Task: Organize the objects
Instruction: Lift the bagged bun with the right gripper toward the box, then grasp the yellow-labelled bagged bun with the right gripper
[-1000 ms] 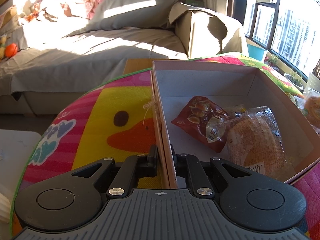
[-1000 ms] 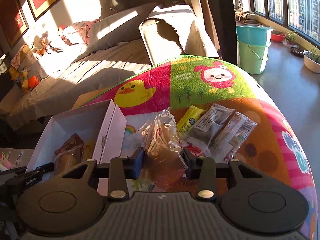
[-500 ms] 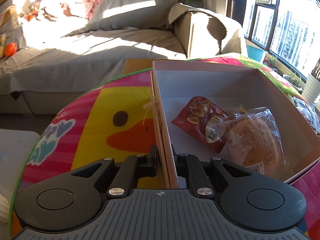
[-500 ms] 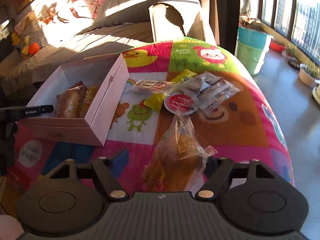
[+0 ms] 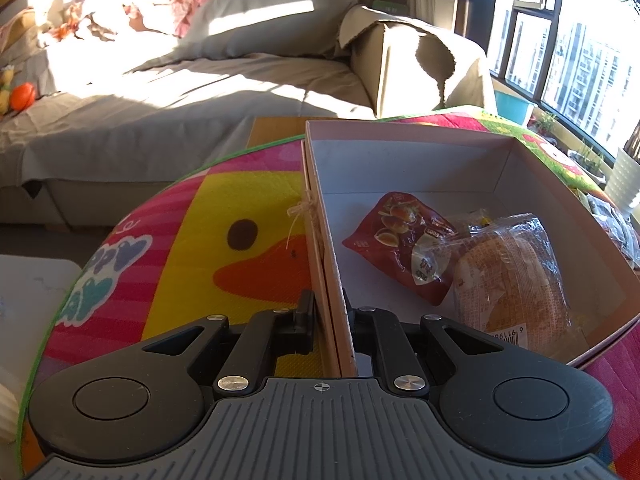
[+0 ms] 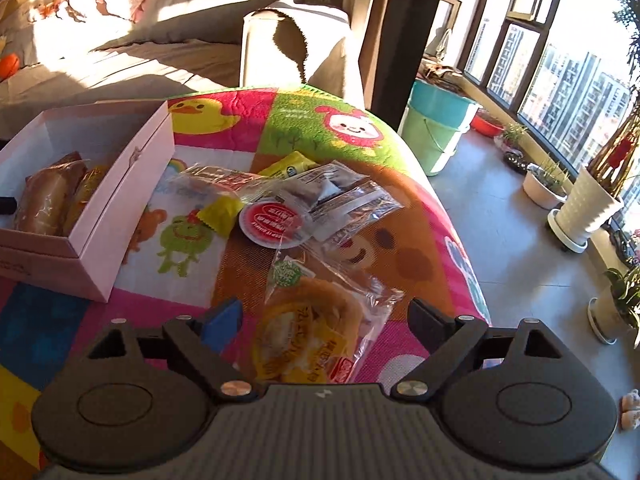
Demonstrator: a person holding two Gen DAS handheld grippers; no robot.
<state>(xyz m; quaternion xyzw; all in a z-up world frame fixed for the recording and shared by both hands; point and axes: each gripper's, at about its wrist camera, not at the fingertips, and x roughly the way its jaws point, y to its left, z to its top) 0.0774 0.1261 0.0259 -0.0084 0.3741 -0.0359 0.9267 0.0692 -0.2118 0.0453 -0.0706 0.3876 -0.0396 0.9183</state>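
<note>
Two wrapped snacks lie inside the pink box (image 5: 420,148): a red snack pouch (image 5: 394,248) at centre frame and a bagged bun (image 5: 512,280) touching it toward the lower right. The left gripper (image 5: 327,312) is clenched on the box's near-left wall, one finger outside, one inside. In the right wrist view the box sits at the left edge of the frame on the colourful cartoon mat (image 6: 320,128) covering the tabletop. The right gripper (image 6: 324,314) is spread wide at the bottom of the frame, with a bagged pastry (image 6: 312,328) lying between its fingers; neither pad touches the wrapper. Just beyond it, mid-frame, is a loose pile: a round red-lidded cup (image 6: 274,222), a small yellow sachet (image 6: 220,212), a yellow packet (image 6: 290,164) and several clear-wrapped bars (image 6: 352,204). A teal bucket (image 6: 436,128) stands on the floor past the tabletop's far right edge.
</note>
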